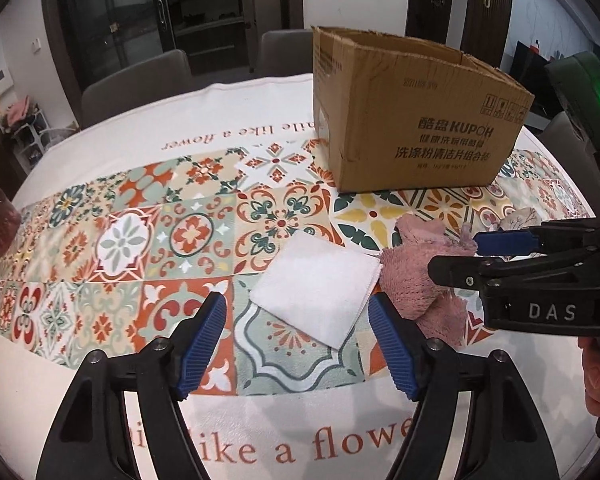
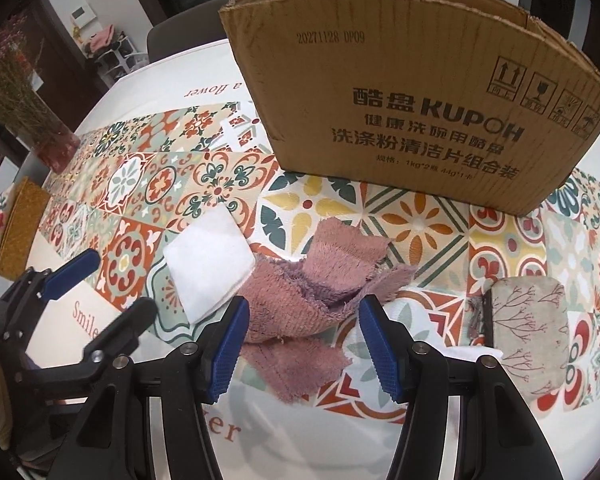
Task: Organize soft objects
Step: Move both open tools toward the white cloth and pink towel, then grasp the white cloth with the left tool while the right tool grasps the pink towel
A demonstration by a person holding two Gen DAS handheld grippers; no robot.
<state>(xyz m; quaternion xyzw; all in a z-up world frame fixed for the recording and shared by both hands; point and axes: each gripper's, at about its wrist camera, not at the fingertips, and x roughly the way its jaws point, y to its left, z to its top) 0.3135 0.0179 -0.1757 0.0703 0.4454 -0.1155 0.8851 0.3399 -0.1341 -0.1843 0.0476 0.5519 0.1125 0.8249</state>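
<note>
A folded white cloth (image 1: 316,288) (image 2: 208,268) lies flat on the patterned tablecloth (image 1: 120,240). My left gripper (image 1: 296,304) hangs over its near corner, open, its blue pads clear of the cloth on both sides. Right beside it a crumpled pink fuzzy cloth (image 1: 416,276) (image 2: 300,292) touches the white one. My right gripper (image 2: 304,306) is open above the pink cloth, pads on either side of it and not pressing. A grey cloth printed with branches (image 2: 528,328) (image 1: 516,216) lies further right. Each gripper shows in the other's view (image 1: 464,258) (image 2: 112,288).
An open cardboard box (image 1: 412,120) (image 2: 400,100) stands just behind the cloths. A vase of dried flowers (image 2: 20,92) and a yellow woven mat (image 2: 20,228) sit at the table's left end. Grey chairs (image 1: 136,84) stand along the far edge.
</note>
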